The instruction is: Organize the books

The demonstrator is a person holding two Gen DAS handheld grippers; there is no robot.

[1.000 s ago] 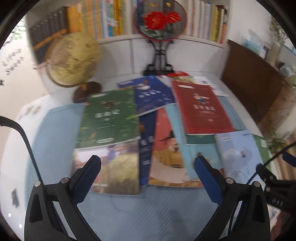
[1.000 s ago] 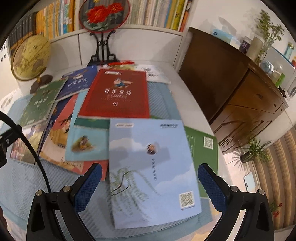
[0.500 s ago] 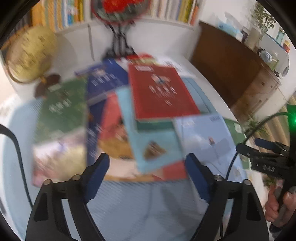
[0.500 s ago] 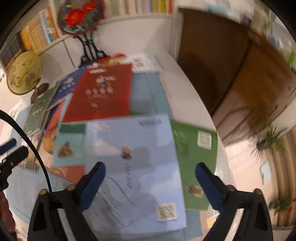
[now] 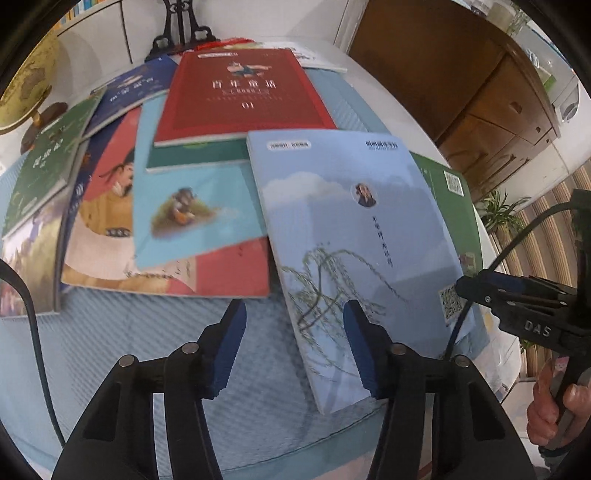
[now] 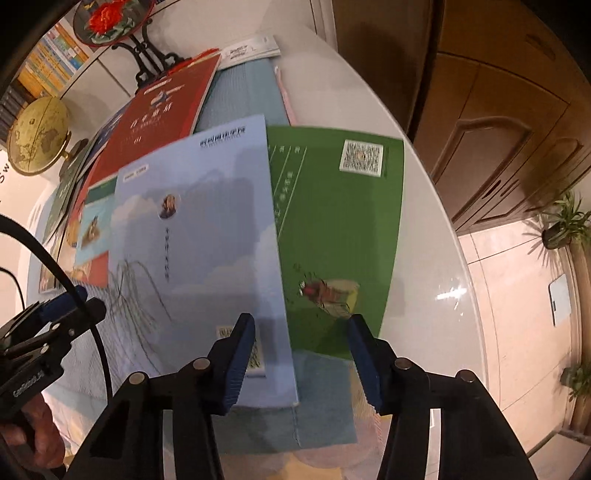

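Several books lie overlapped on a blue mat (image 5: 147, 350). Nearest is a pale blue book with a willow drawing (image 5: 351, 229) (image 6: 199, 236), resting partly on a green book with an insect picture (image 6: 340, 221). Behind them lie a red book (image 5: 243, 96) and a turquoise one (image 5: 192, 210). My left gripper (image 5: 293, 314) hangs over the pale blue book's near left corner, jaws closing, pads touching nothing. Over that book's right edge, where it meets the green one, hovers my right gripper (image 6: 301, 325), jaws also closing, nothing pressed between them.
A globe (image 5: 26, 85) and a black fan stand (image 5: 181, 29) stand at the back. A brown wooden cabinet (image 6: 498, 110) is close beyond the white table's right edge (image 6: 436, 258). More books, dark green (image 5: 44, 162) and navy (image 5: 129, 88), lie at the left.
Both grippers have swung right and down toward the pale blue book, and both pairs of jaws have narrowed. The bookshelf has slid out of the top of both views.
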